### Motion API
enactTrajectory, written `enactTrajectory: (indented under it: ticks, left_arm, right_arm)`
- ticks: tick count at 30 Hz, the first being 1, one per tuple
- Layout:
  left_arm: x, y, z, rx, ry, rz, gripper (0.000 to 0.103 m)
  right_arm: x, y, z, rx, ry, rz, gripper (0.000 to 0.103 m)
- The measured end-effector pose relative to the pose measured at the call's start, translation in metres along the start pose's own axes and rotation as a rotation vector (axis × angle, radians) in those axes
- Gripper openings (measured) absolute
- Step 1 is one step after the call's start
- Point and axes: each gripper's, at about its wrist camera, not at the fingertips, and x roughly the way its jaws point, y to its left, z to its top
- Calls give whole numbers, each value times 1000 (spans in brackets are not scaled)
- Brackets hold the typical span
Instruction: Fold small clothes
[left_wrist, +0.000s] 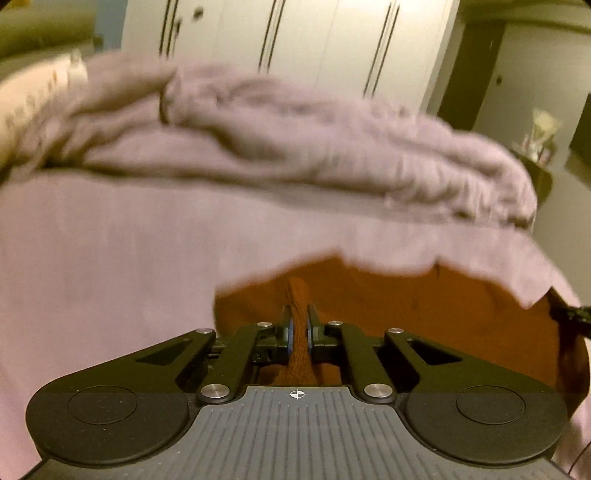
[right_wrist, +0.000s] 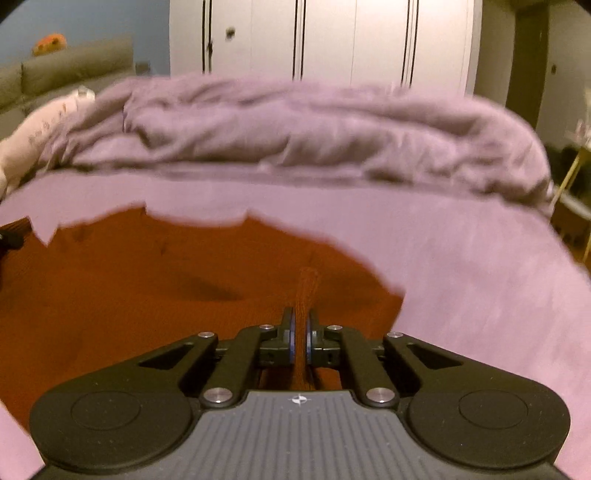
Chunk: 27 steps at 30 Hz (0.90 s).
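Bunching — rust-orange knit garment (right_wrist: 147, 288)

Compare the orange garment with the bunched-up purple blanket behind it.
The orange garment is rust-coloured, while the purple blanket is pale lilac. The garment is spread fairly smooth; the blanket is heaped in deep wrinkles. The garment is pinched by the left claw and right claw; the blanket is untouched. Both rest on the lilac sheet.

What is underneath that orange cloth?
The orange cloth lies on a pink bedsheet, which shows all around it. Whatever is directly beneath the cloth is covered, so nothing else can be told.
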Motion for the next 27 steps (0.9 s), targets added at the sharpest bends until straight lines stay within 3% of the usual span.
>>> enactTrajectory:
  ticks: [4,7,11,15,18,20,23,25,27]
  left_arm:
    - [13,-5,44,-4,-98,83,8]
    - [47,-10,55,39,-138,173,8]
    - [105,-9,36,23,-103,254,9]
    - [144,-4,2,3,-17,300,9]
    - [153,2,-11,-22,-8,331,30]
    - [152,6,-11,-44,-6,372,59]
    - [144,7,-5,-52,6,400,62]
    - [128,0,-3,-25,15,384,66]
    - [113,-8,-3,-17,3,362,79]
  right_arm:
    - [11,6,44,-17,-113,-104,4]
    - [39,11,67,-6,-155,-174,4]
    - [94,18,65,-13,-118,-238,4]
    - [135,23,32,-24,-31,-274,5]
    - [148,19,17,-5,5,-297,5]
    - [151,16,15,9,11,-307,10]
    - [154,15,15,18,35,-353,33]
    - [146,15,17,18,11,-384,36]
    - [125,23,17,-9,-54,-389,39]
